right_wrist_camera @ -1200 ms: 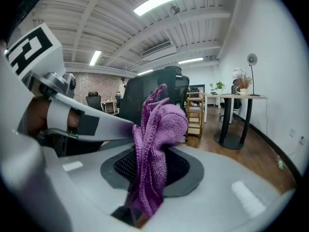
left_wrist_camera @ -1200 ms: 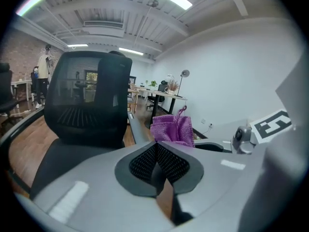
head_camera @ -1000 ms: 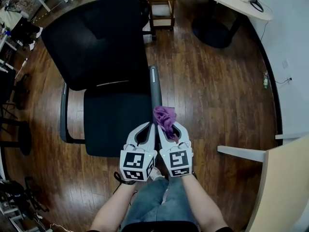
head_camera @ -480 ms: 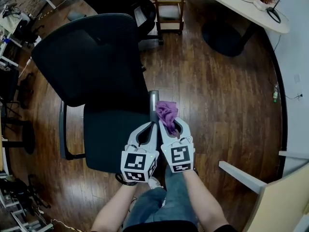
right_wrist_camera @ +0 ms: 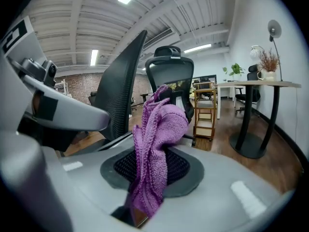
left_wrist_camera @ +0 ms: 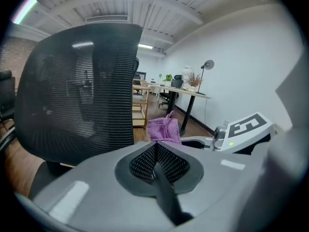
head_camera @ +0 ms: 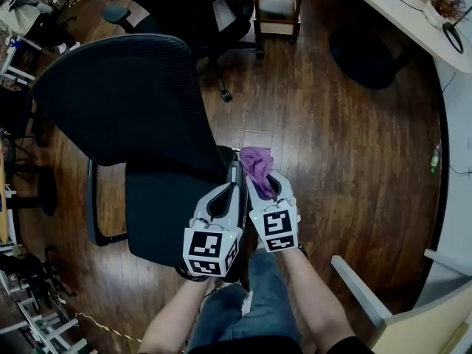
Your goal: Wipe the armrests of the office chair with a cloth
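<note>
Left gripper (head_camera: 223,198): jaws together, empty. Right gripper (head_camera: 267,186): clamped on the purple cloth (head_camera: 257,162), which has advanced ahead of its tips to the rear end of the armrest (head_camera: 234,175). Stroke likely complete; opposite armrest (head_camera: 91,198) remains.

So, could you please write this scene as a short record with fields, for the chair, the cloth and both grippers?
chair: black mesh office chair
held item: purple cloth, by the armrest; contact unclear
right: right gripper shut on the purple cloth
left: left gripper shut, nothing between its jaws, beside the right gripper
floor: dark wood floor
</note>
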### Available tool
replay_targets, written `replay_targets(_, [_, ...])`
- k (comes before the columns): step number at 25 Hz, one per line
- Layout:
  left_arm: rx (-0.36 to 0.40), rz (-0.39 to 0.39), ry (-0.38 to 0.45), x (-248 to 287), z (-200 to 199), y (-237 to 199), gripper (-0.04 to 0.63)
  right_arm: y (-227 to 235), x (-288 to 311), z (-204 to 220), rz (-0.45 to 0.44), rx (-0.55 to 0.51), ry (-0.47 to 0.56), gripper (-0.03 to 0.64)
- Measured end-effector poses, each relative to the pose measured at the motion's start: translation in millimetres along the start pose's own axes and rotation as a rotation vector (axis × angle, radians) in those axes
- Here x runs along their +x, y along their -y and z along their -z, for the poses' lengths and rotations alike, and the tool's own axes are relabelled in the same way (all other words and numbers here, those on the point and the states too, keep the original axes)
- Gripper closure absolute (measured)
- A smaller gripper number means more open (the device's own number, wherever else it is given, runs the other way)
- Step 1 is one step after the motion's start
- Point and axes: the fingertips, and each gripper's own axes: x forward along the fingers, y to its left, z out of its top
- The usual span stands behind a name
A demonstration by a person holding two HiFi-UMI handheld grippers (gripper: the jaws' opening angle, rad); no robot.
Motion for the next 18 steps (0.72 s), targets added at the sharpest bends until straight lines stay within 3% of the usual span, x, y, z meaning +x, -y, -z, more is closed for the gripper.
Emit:
replay_targets(8, [-0.005,-0.011,-0.031,7.1,8.1,-3.1,0.591,-2.5,6.3,7.3,-0.028,0.068,-0.005,0.515])
replay_targets(18, [0.018,0.035,-0.024,-30.5,31.7,7.7,0.591,-33.5,-29.2,23.2,0.02,0.093,0.012,0.515])
